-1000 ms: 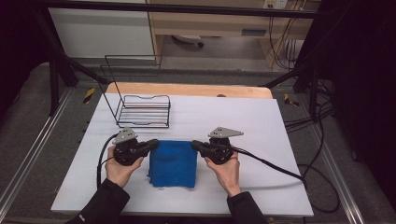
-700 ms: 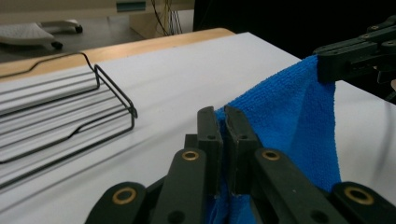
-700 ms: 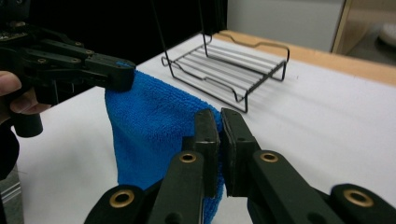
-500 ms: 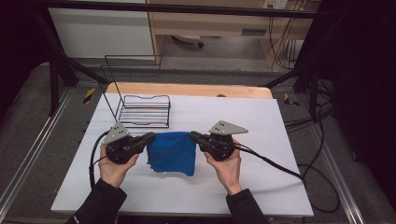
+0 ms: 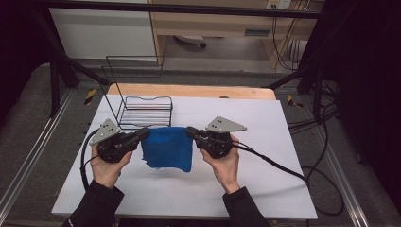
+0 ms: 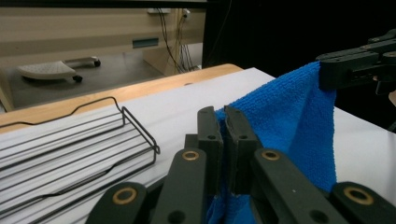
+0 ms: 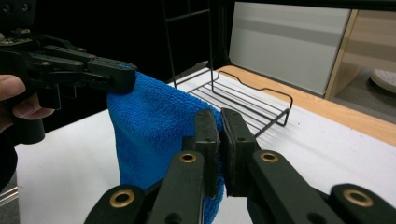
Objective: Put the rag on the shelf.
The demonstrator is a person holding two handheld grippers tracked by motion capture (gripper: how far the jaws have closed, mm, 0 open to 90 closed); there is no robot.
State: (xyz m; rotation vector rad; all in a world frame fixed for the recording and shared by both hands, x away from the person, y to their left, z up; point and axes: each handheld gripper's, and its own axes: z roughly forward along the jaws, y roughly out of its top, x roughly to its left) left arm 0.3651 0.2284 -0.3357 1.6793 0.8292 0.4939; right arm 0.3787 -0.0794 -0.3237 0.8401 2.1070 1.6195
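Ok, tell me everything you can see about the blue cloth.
The blue cloth looks like soft, nubby terry or microfibre, plain bright blue with no print. It hangs off the white table, stretched along its top edge between two corners. The left tool is shut on one upper corner and the right tool on the other. The rest drapes down in loose folds with an uneven lower edge. It hangs in front of the black wire rack, apart from it.

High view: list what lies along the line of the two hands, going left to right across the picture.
Left claw → blue cloth, hanging between the two claws → right claw → black cable trailing off to the right across the white table.
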